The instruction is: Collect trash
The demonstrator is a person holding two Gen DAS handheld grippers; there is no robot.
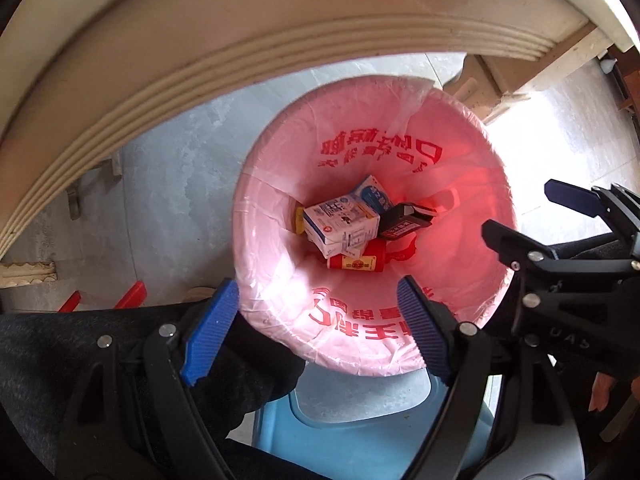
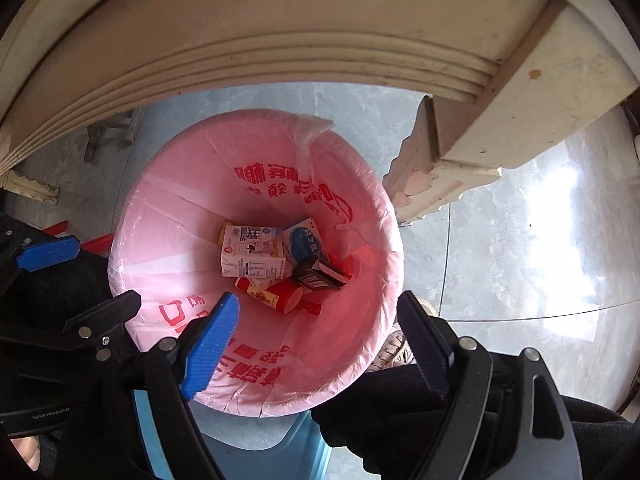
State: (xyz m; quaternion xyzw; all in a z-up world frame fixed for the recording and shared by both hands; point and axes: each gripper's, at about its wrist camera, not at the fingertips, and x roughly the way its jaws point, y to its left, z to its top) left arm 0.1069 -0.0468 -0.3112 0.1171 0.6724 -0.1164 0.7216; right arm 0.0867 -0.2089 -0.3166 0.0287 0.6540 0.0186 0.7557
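A bin lined with a pink bag (image 1: 280,160) printed in red stands on the floor below both grippers. At its bottom lie a white milk carton (image 1: 340,224), a blue-and-white box (image 1: 372,194), a black box (image 1: 404,222) and a red can with a yellow label (image 1: 360,260). My left gripper (image 1: 316,284) hangs open over the bin's near rim with nothing between its blue pads. My right gripper (image 2: 316,298) is open above the pink bag (image 2: 160,220) and also empty. The right wrist view shows the same carton (image 2: 252,256), black box (image 2: 318,276) and can (image 2: 280,296).
A cream table's moulded edge (image 1: 200,60) arches over the bin, and its carved leg (image 2: 440,160) stands at the right. A light blue plastic piece (image 1: 360,440) lies under the bin's near side. Red items (image 1: 132,294) lie on the grey floor at the left. A shoe (image 2: 396,348) shows by the rim.
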